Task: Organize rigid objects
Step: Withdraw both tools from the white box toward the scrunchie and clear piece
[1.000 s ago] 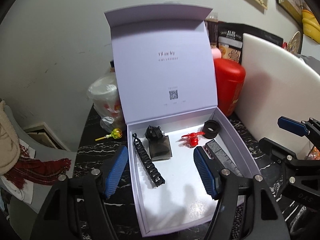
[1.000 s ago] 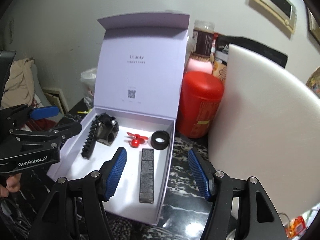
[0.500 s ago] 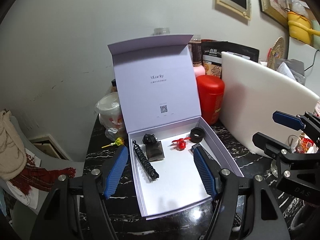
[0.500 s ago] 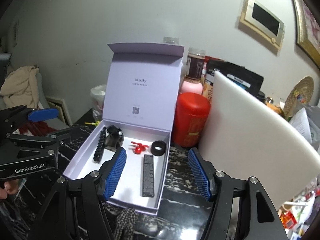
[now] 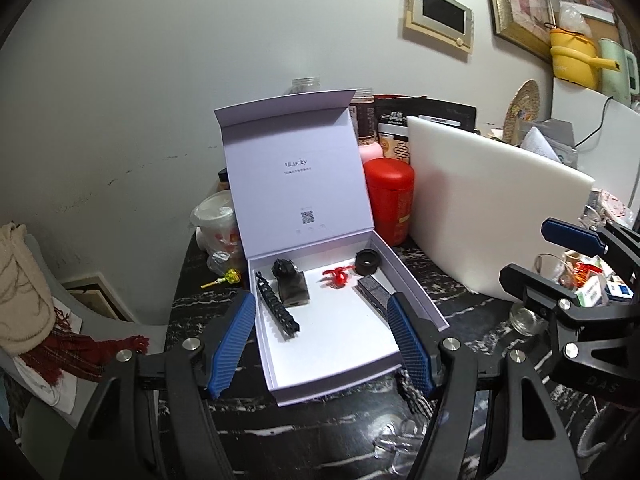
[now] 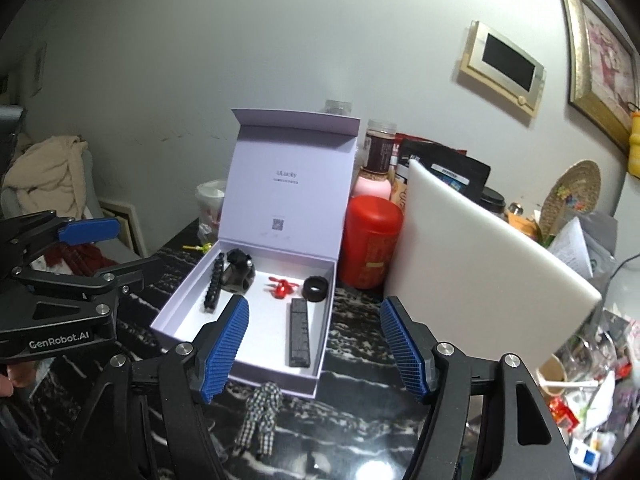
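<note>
An open white gift box [image 5: 416, 300] [image 6: 176, 308] stands on the black marble table with its lid upright. Inside lie a black link chain [image 5: 277, 307] [image 6: 215, 282], a dark clamp-like block [image 5: 290, 282] [image 6: 239, 270], a red propeller toy [image 5: 337, 275] [image 6: 282, 286], a black ring [image 5: 368, 262] [image 6: 316, 288] and a long dark bar [image 5: 372, 290] [image 6: 299, 334]. My left gripper [image 5: 322, 344] is open and empty, held back above the box's near end. My right gripper [image 6: 316, 346] is open and empty, above the box's near right corner.
A red canister [image 5: 388, 200] [image 6: 370, 240] and a leaning white board [image 5: 492, 216] [image 6: 480, 256] stand right of the box. Jars and packets stand behind. A checked cloth piece [image 6: 260, 412] lies before the box. A lollipop [image 5: 226, 278] and a plastic bag [image 5: 216, 224] lie left.
Both grippers have pulled back and up from the box, so it looks smaller and more of the table and wall shows. Both stay open and empty. The box contents have not moved.
</note>
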Demonstrator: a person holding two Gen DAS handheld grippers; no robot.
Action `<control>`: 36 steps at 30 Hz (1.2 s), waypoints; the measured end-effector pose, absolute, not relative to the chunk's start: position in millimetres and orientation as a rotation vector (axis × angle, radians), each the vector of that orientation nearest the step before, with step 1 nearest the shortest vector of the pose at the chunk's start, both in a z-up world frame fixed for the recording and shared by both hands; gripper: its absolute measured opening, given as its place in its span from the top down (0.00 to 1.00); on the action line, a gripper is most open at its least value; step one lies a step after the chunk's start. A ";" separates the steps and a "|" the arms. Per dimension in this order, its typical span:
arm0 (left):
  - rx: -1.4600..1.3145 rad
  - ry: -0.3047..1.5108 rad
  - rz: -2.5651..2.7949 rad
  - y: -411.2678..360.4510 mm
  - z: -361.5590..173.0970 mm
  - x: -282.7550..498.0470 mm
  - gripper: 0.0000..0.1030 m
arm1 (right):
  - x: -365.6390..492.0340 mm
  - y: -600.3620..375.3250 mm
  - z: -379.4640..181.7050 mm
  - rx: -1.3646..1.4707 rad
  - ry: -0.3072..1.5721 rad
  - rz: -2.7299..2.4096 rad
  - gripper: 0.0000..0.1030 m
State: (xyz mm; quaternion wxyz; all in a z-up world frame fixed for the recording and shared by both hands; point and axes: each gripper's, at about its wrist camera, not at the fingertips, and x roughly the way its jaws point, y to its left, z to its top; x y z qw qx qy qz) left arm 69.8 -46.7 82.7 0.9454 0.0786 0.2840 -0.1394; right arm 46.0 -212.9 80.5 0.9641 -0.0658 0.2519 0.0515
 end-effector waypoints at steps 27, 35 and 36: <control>0.171 0.691 -0.354 -58.1 20.2 18.6 0.34 | -9.3 -217.6 15.9 -0.093 0.634 0.098 0.32; 0.170 0.748 -0.367 -60.6 -4.0 17.3 0.34 | -14.0 -222.3 -8.5 -0.064 0.691 0.100 0.32; 0.174 0.754 -0.367 -61.5 -7.6 17.0 0.34 | -14.2 -223.0 -11.6 -0.063 0.698 0.099 0.32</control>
